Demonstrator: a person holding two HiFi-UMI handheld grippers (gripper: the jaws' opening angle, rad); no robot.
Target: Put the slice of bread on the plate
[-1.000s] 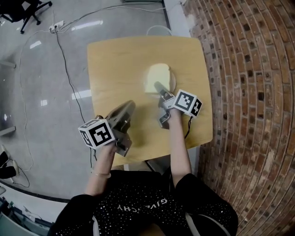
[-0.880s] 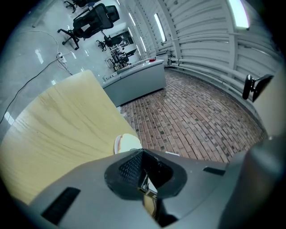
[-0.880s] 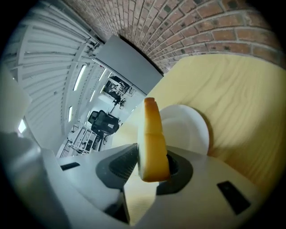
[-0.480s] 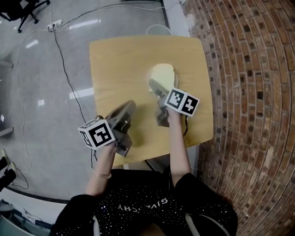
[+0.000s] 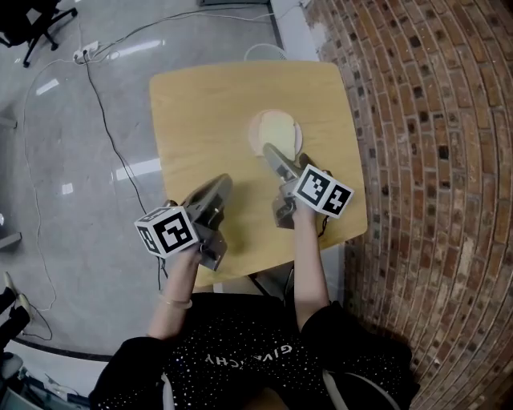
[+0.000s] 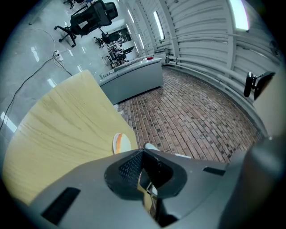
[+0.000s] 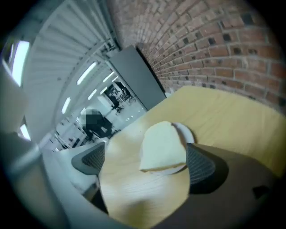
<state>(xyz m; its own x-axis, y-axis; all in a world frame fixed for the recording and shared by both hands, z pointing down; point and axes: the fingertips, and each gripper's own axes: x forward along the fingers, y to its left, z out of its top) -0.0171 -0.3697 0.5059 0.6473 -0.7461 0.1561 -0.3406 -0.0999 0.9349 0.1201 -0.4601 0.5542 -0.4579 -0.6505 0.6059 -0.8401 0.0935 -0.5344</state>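
The pale slice of bread (image 5: pixel 275 132) lies flat on the small white plate (image 5: pixel 255 136) toward the far right of the wooden table (image 5: pixel 200 112). In the right gripper view the bread (image 7: pixel 161 145) covers most of the plate (image 7: pixel 187 133). My right gripper (image 5: pixel 287 157) hovers just on the near side of the plate. Its jaws are opening wide, and its pads (image 7: pixel 202 164) stand clear of the bread on either side. Nearer the table's front left, my left gripper (image 5: pixel 213 192) is shut with nothing in it. From the left gripper view the plate (image 6: pixel 121 143) shows past the shut left gripper (image 6: pixel 143 153).
A brick surface (image 5: pixel 425 120) runs along the table's right side. Cables (image 5: pixel 104 96) trail over the glossy grey floor on the left, and an office chair (image 5: pixel 32 20) stands far left. The person's arms reach over the table's near edge (image 5: pixel 264 268).
The right gripper's jaws have spread from nearly shut on the bread to wide apart. The slice now rests on the plate, and the gripper has lifted and drawn back toward the person.
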